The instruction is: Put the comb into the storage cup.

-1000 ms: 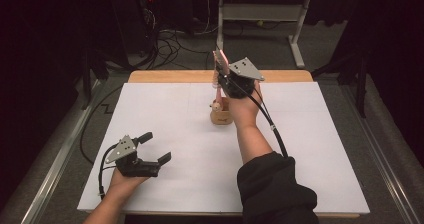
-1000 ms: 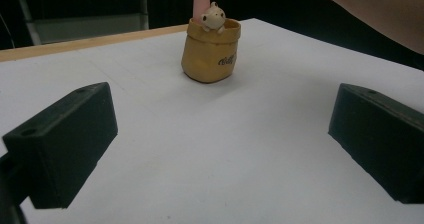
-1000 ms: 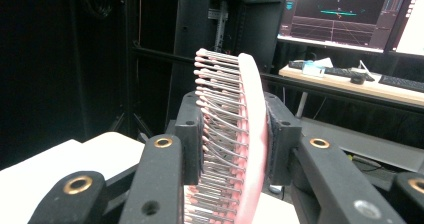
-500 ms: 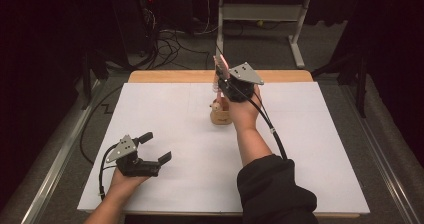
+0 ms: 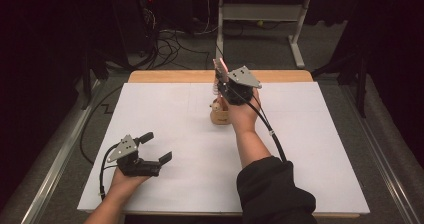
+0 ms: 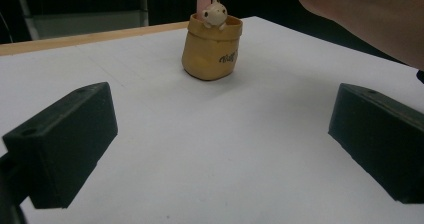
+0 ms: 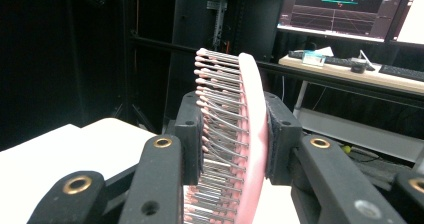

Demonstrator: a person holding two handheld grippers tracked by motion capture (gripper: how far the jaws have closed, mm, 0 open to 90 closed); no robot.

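Two black two-jaw handheld grippers are showing over the worktop: the left gripper (image 5: 155, 148) and the right gripper (image 5: 222, 79). One pink hairbrush with pink-tipped metal bristles (image 7: 235, 139) is sitting between the right gripper's jaws. One small tan sack-shaped ceramic pot (image 6: 211, 49) is standing on the one white-covered wooden worktop (image 5: 165, 109), and one little cream animal figure (image 6: 215, 15) is peeking over its rim. Two forearms are reaching in, one bare and one in a black sleeve (image 5: 272, 191).

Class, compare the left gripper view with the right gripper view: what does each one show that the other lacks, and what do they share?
Left gripper view: a tan pot with a small animal figure at its rim, seen between wide-open jaws. Right gripper view: a pink hairbrush with metal bristles clamped between the jaws, and a monitor over a desk. Both show the white table.
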